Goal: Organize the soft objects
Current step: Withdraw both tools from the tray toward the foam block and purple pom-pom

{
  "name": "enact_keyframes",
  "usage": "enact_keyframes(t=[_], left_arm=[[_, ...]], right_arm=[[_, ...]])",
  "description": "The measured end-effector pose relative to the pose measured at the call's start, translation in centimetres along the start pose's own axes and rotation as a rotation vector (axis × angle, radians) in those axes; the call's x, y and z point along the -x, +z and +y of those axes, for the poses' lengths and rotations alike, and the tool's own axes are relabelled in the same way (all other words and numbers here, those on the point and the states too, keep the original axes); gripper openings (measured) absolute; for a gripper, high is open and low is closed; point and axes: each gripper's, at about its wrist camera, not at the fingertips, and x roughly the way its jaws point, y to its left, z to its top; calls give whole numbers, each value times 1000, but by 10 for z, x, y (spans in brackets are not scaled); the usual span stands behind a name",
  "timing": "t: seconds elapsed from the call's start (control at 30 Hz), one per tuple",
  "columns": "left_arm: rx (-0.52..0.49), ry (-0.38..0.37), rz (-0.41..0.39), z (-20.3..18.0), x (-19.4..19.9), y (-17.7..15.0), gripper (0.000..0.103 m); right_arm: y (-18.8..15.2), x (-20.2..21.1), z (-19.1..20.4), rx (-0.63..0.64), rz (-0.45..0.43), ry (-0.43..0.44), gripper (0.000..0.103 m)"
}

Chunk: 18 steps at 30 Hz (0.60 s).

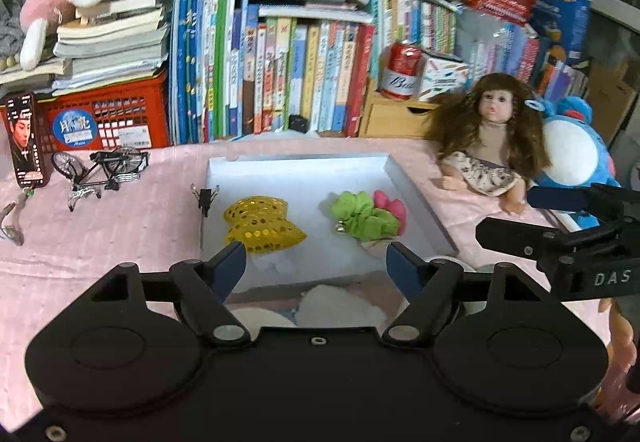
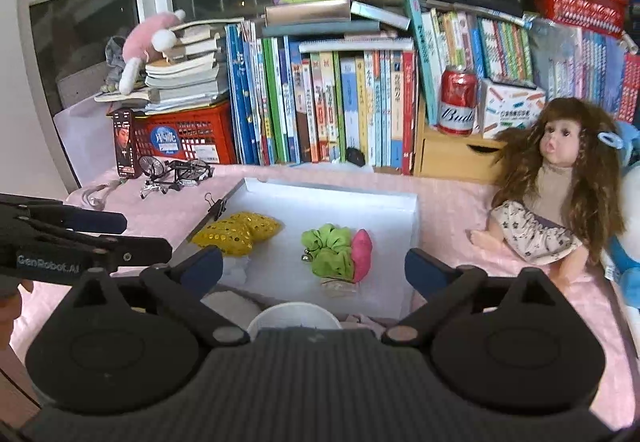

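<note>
A white shallow box (image 1: 224, 166) (image 2: 332, 191) lies on the pink cloth. In it are a yellow sequined cushion (image 1: 262, 224) (image 2: 236, 232), a green scrunchie (image 1: 362, 216) (image 2: 330, 250) and a pink soft piece (image 1: 394, 210) (image 2: 362, 254) touching it. My left gripper (image 1: 316, 268) is open and empty over the box's near edge; it also shows at the left of the right wrist view (image 2: 132, 238). My right gripper (image 2: 314, 268) is open and empty at the near edge; it also shows at the right of the left wrist view (image 1: 512, 214). White fluffy things (image 1: 340, 302) lie just below the box.
A doll (image 1: 492, 138) (image 2: 556, 186) sits right of the box against a blue plush (image 1: 576, 146). A toy bicycle (image 1: 100, 170) and phone (image 1: 25, 140) stand left. Books (image 1: 280, 70), a red crate (image 1: 108, 114) and a red can (image 2: 458, 100) line the back. A white cup (image 2: 294, 316) is near.
</note>
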Motion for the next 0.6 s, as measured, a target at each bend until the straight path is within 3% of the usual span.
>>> enact_keyframes(t=[0.23, 0.6], left_arm=[[-53, -4, -88, -15, 25, -31, 82], [-65, 6, -155, -22, 42, -80, 88]], right_arm=[[-28, 25, 5, 23, -77, -37, 103], [-72, 46, 3, 15, -153, -91, 103]])
